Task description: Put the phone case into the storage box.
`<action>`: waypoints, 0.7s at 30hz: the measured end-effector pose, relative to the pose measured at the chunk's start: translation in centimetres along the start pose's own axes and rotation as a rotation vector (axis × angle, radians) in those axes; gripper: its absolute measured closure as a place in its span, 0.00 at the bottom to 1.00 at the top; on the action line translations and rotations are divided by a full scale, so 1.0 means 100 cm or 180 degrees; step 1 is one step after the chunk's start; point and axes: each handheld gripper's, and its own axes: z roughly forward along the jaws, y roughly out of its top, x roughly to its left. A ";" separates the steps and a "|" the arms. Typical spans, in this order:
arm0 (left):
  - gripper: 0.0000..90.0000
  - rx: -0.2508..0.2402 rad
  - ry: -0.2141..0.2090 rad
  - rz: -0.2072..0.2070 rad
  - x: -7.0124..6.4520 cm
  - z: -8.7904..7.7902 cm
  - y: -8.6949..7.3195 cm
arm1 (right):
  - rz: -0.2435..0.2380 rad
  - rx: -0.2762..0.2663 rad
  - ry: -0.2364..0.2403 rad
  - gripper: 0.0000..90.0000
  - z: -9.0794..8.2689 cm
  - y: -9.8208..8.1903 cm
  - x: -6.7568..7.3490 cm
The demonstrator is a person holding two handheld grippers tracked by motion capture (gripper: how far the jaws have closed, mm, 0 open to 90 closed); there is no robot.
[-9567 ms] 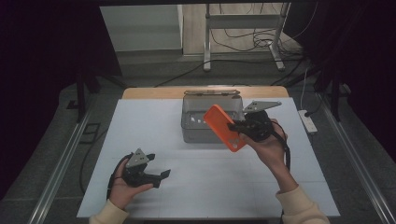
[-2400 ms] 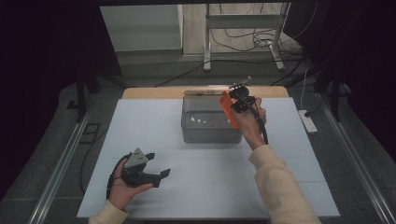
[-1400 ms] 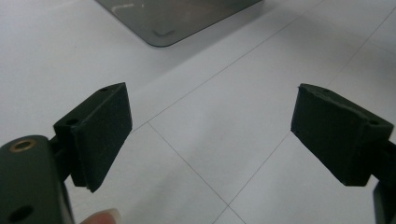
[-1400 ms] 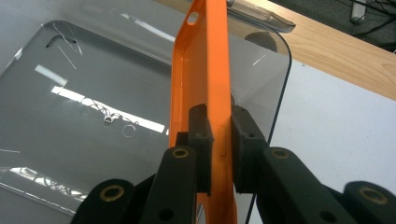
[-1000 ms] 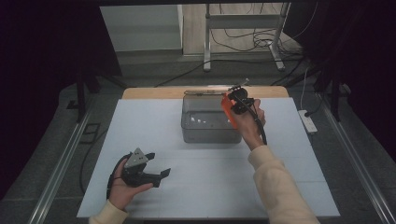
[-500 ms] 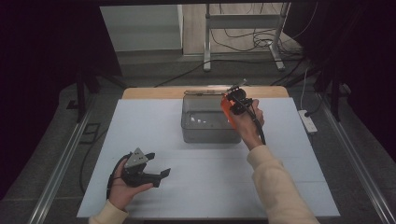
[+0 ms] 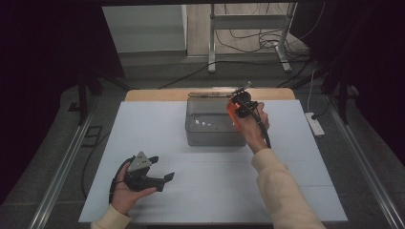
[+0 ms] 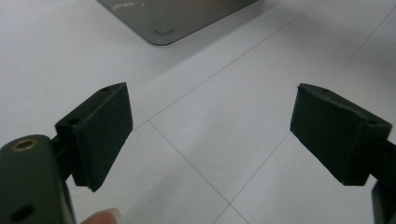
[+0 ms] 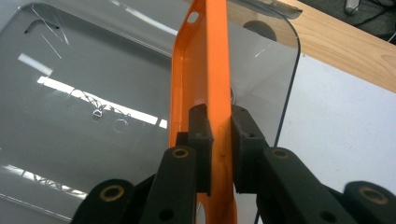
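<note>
An orange phone case (image 9: 205,70) is pinched edge-on between the pads of my right gripper (image 9: 219,126), which is shut on it. In the high view the right gripper (image 7: 241,106) holds the orange phone case (image 7: 232,112) over the right end of a clear grey plastic box (image 7: 210,125). The box (image 9: 93,102) lies below the case in the right gripper view. My left gripper (image 7: 162,177) rests open in the person's hand near the table's front left. Its jaws stand wide apart over bare white tabletop, the left gripper (image 8: 210,140) holding nothing.
The white table top (image 7: 143,129) has a wooden strip (image 7: 157,94) along its far edge. A corner of the grey box (image 8: 173,18) lies ahead of the left jaws. A power strip (image 7: 316,124) lies off the table's right side. Cables run on the floor behind.
Over the last seconds the right hand carried the orange case from in front of the box up to its right end. In the last second nothing has visibly moved.
</note>
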 end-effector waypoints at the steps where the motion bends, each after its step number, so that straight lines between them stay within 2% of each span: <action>1: 0.14 0.0008 0.0003 0.0009 0.000 0.000 0.000 | -0.0003 0.0004 -0.0001 0.89 0.001 0.000 0.000; 21: 0.14 0.0006 0.0005 0.0007 0.000 0.000 0.000 | 0.0010 0.0071 0.0030 0.89 0.008 -0.002 0.001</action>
